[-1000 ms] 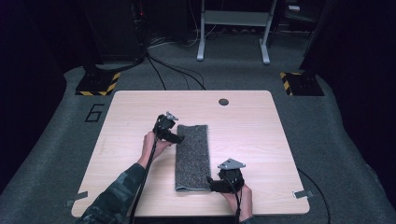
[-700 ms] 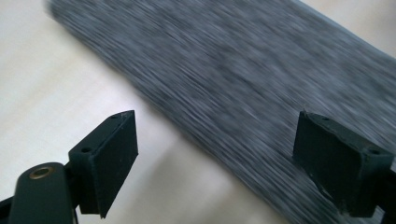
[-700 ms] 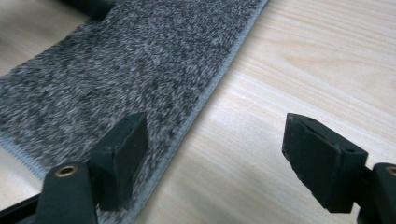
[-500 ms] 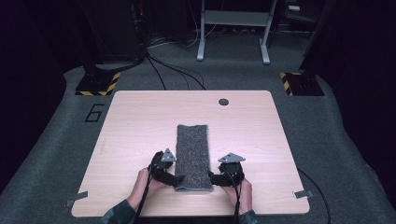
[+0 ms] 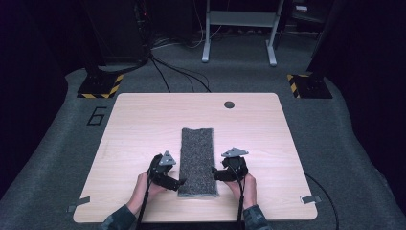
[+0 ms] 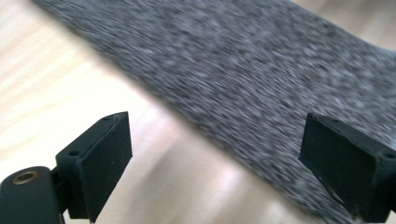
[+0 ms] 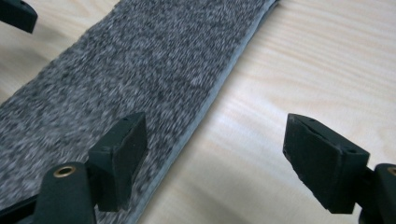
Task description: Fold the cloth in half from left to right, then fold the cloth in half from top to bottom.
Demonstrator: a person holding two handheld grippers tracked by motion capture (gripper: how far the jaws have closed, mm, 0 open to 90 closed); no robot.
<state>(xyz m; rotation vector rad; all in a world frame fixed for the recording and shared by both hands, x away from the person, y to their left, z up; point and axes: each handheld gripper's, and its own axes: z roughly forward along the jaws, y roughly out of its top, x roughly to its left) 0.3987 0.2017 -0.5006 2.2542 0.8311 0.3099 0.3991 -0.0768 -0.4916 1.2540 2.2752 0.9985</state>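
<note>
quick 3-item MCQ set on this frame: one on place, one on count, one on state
1. Where does the grey folded cloth lie?
A. between the two grippers
B. at the table's far left corner
C. on the floor

2. How many grippers are at the cloth's near end?
A. one
B. two
C. three

3. How do the left gripper's jaws stand?
A. clamped on the cloth
C. open, holding nothing
B. shut on a cable

Key: 1 A, the left gripper and right gripper flank it on the table. 2 B, one at each long edge. 3 C, both jaws stand apart with nothing pinched.
</note>
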